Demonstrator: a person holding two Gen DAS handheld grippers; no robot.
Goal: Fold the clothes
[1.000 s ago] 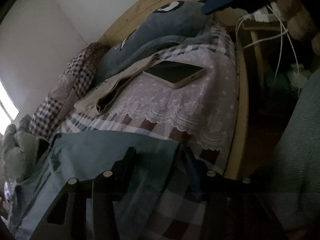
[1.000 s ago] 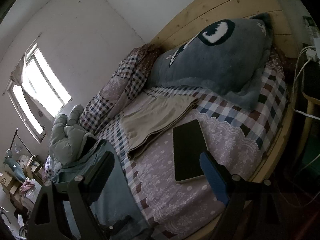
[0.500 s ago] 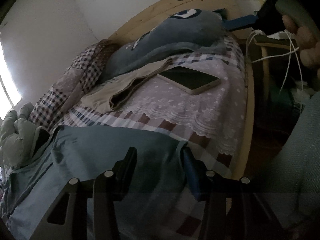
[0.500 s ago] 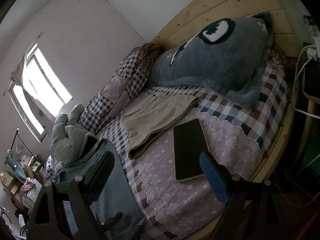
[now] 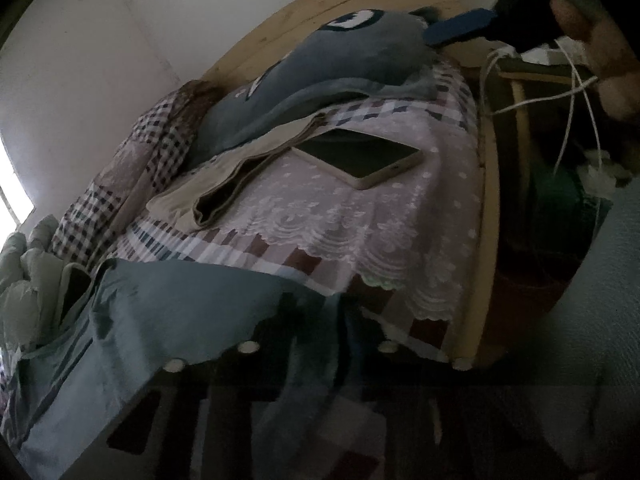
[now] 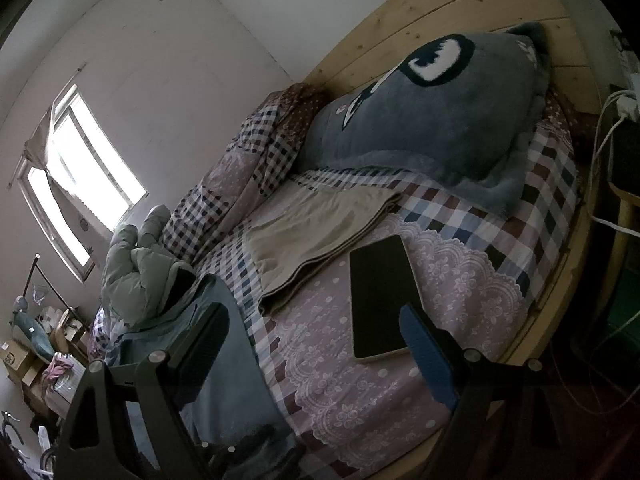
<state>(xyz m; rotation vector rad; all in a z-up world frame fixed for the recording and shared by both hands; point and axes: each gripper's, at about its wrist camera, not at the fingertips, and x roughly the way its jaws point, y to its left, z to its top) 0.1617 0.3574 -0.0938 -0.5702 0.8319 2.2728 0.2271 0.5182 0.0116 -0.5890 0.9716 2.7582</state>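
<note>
A blue garment (image 5: 180, 312) lies spread over the near end of the bed, also seen low in the right wrist view as the blue garment (image 6: 228, 380). My left gripper (image 5: 316, 312) has its jaws drawn close on the garment's edge, and cloth hangs down between them. My right gripper (image 6: 316, 344) is open and held above the bed with nothing between its fingers. Its blue finger (image 5: 460, 30) shows at the top of the left wrist view, held by a hand (image 5: 600, 40). A folded beige garment (image 6: 316, 236) lies mid-bed.
A tablet (image 6: 380, 300) lies on the lace cover beside the beige garment. A big grey plush cushion (image 6: 440, 120) leans on the wooden headboard (image 6: 460, 12). A green puffer jacket (image 6: 136, 264) sits at the left. White cables (image 5: 568, 92) hang past the bed's right edge.
My left gripper's jaws have moved inward and closed on the blue garment's edge, and the cloth has bunched between them. The right gripper has stayed open and nearly still.
</note>
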